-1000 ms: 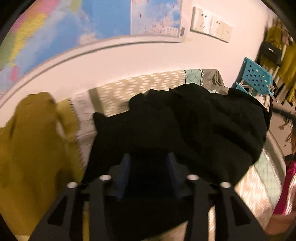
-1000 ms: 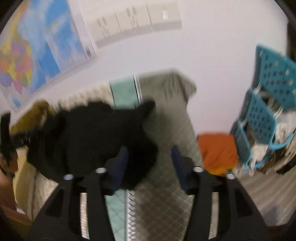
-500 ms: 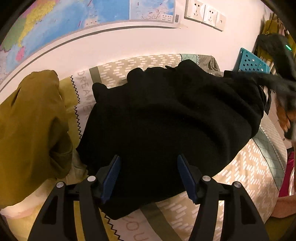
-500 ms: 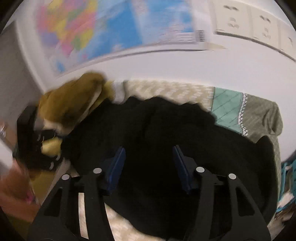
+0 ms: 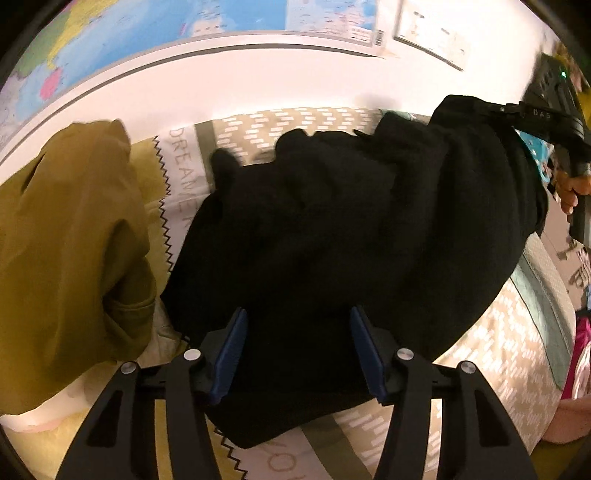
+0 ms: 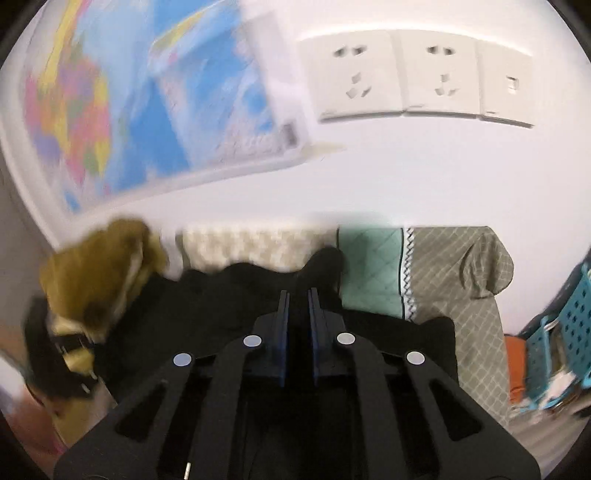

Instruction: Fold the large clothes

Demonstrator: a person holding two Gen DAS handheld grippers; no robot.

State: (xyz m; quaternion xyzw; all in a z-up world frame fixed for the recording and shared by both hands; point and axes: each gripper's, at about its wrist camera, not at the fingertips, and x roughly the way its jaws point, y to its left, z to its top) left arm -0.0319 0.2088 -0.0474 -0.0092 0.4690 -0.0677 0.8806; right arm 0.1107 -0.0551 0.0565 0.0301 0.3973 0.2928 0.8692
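A large black garment (image 5: 351, 221) lies bunched on the patterned bed cover (image 5: 498, 350). My left gripper (image 5: 297, 321) points down at its near part. The jaws are closing, the blue pads still stand apart, and black cloth lies between and under them. My right gripper (image 6: 297, 295) sits at the garment's (image 6: 221, 295) far right edge, its jaws closing to a narrow slit on a fold of black cloth. In the left wrist view the right gripper (image 5: 495, 109) holds that edge raised at the upper right, with a hand (image 5: 570, 190) on its handle.
An olive-yellow garment (image 5: 66, 240) is heaped at the left end of the bed, close to the black one. The wall behind carries a map (image 5: 184, 18) and sockets (image 6: 399, 77). A blue plastic basket (image 6: 569, 332) and something orange (image 6: 515, 365) stand right of the bed.
My right gripper swung from the bed's right side onto the black garment and its jaws closed from wide to nearly together. The garment's right edge rose. The left gripper sank slightly over the cloth.
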